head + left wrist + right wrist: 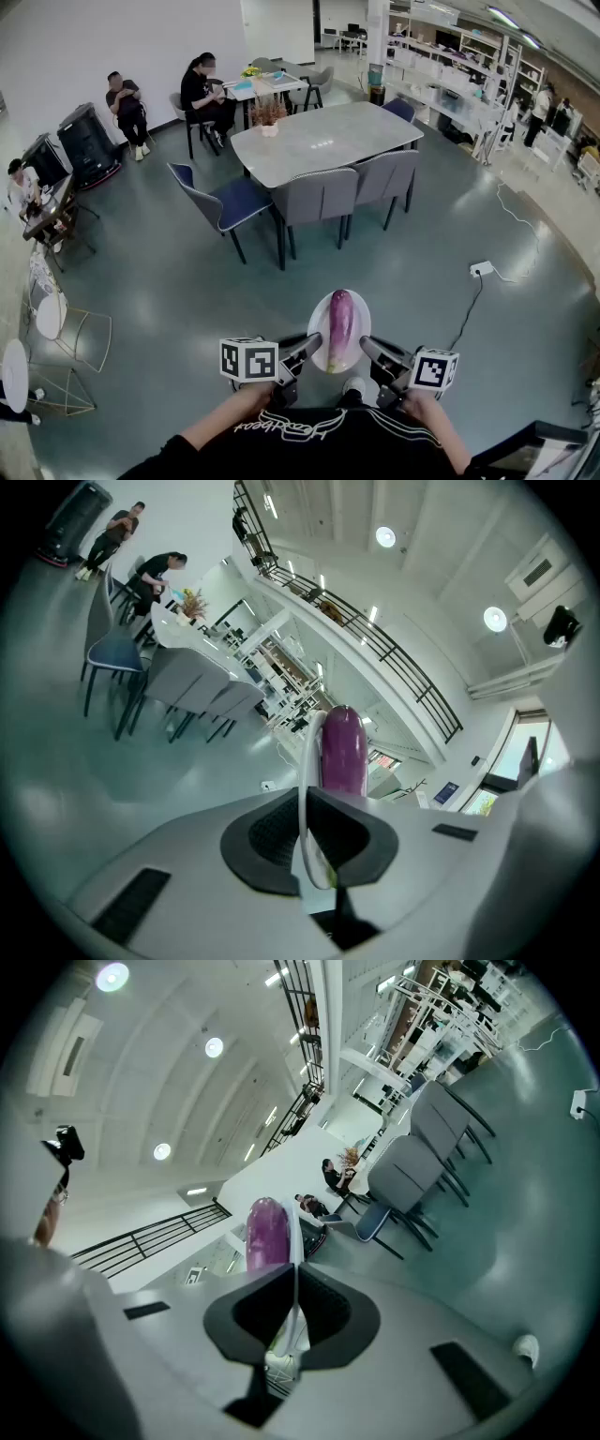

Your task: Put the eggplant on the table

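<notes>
"What's on the left?"
"The left gripper has its jaws pressed tight on the near-left rim of a white plate."
"And the eggplant?"
"It lies lengthwise on that plate, carried above the floor, well apart from the grey table."
"And on the right?"
"The right gripper is clamped on the opposite rim."
</notes>
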A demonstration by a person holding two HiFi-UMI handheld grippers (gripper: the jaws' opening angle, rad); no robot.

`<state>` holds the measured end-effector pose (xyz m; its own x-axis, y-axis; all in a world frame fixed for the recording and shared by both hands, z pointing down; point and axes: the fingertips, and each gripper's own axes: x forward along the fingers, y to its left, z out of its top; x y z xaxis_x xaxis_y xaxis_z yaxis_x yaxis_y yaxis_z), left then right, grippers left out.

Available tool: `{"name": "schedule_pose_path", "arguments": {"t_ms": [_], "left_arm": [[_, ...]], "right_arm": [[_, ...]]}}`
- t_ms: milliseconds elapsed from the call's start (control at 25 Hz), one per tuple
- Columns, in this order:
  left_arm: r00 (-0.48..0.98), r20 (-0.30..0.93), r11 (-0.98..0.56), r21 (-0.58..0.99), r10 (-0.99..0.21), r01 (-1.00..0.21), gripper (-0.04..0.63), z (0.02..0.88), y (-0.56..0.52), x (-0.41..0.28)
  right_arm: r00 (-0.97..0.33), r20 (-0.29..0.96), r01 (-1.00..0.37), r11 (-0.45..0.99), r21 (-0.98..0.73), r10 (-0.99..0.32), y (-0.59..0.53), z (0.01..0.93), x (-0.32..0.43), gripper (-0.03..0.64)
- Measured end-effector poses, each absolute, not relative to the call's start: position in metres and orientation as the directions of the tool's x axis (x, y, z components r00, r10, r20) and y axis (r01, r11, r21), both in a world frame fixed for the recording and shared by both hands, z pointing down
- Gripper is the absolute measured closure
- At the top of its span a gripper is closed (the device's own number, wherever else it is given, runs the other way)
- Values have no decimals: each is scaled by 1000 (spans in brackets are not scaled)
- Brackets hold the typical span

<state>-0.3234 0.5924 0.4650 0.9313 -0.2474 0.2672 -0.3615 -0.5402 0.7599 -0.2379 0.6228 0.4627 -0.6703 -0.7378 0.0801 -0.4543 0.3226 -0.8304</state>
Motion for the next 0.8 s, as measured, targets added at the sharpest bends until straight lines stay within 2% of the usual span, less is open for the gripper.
{"name": "schedule_pose_path", "arguments": {"t_ms": [320, 480, 640, 800], "left_arm": [[930, 270, -535, 762, -247, -364, 571, 467, 592, -330], [933, 263, -535, 766, -247, -357, 569, 468, 591, -333], [936, 258, -544, 762, -240, -350, 570, 468, 588, -337], [938, 250, -544, 766, -238, -342, 571, 470, 586, -337]], "right_arm": [[-670, 113, -491, 324, -809, -734, 621, 467, -240, 598], [-670, 100, -456, 302, -837, -736, 621, 467, -247, 598], [-673, 128, -498, 318, -807, -729, 618, 469, -250, 597], [-661, 109, -468, 294, -833, -743, 616, 468, -252, 597]]}}
